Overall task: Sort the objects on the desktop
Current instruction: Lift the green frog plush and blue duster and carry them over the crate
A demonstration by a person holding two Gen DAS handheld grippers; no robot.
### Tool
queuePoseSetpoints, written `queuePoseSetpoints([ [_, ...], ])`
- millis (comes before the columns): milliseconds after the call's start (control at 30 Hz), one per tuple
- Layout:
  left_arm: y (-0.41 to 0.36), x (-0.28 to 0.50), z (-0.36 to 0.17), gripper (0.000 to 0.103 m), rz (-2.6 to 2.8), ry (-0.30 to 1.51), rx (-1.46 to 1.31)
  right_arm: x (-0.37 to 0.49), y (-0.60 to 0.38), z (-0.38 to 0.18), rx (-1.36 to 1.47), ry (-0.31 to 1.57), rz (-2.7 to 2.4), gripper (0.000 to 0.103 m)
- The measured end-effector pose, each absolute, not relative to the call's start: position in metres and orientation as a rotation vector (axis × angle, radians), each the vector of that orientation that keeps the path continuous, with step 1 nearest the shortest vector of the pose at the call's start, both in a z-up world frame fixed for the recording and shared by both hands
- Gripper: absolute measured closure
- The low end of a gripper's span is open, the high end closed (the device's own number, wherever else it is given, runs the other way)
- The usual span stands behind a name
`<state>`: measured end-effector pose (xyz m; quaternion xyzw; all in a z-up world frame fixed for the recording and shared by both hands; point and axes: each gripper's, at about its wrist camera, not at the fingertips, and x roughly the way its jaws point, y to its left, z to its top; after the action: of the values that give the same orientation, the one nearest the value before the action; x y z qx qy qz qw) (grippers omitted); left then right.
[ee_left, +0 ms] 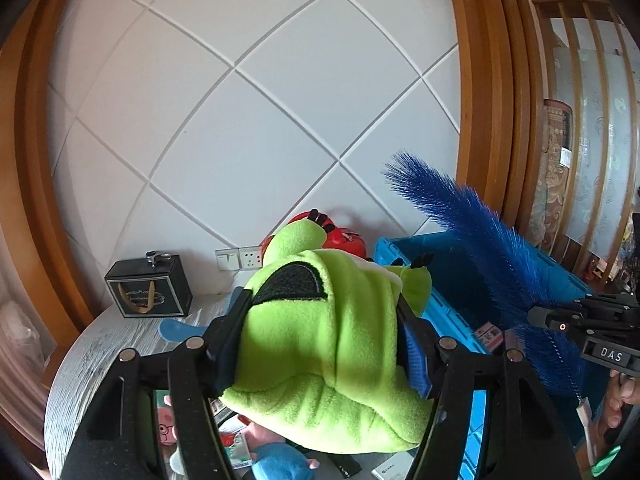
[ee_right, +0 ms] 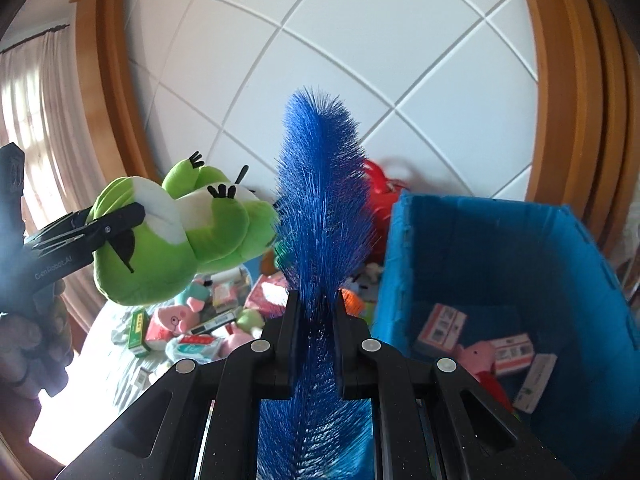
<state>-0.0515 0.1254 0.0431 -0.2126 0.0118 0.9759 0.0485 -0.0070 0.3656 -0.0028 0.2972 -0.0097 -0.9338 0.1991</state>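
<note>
The left claw (ee_left: pixel 326 354) squeezes the green frog toy (ee_left: pixel 328 344); the right claw (ee_right: pixel 316 344) pinches the blue brush (ee_right: pixel 320 200). Either could slip and miss the blue box (ee_right: pixel 500 240).

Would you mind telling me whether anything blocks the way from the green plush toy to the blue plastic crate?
The blue bristle brush, clamped in the right gripper, stands upright between the green plush toy and the blue plastic crate. Nothing covers the crate's open top.
</note>
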Motion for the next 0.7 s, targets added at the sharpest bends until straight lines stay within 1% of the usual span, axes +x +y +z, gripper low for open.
queuePoseSetpoints([
  [433, 0.232, -0.085, 0.07, 0.038, 2.77, 0.121, -0.545, 0.0, 0.458, 0.003, 0.835, -0.139, -2.774, 0.09],
  [700, 0.29, -0.106, 0.076, 0.038, 2.652, 0.164, -0.529, 0.004, 0.501, 0.0, 0.872, -0.205, -2.85, 0.09],
])
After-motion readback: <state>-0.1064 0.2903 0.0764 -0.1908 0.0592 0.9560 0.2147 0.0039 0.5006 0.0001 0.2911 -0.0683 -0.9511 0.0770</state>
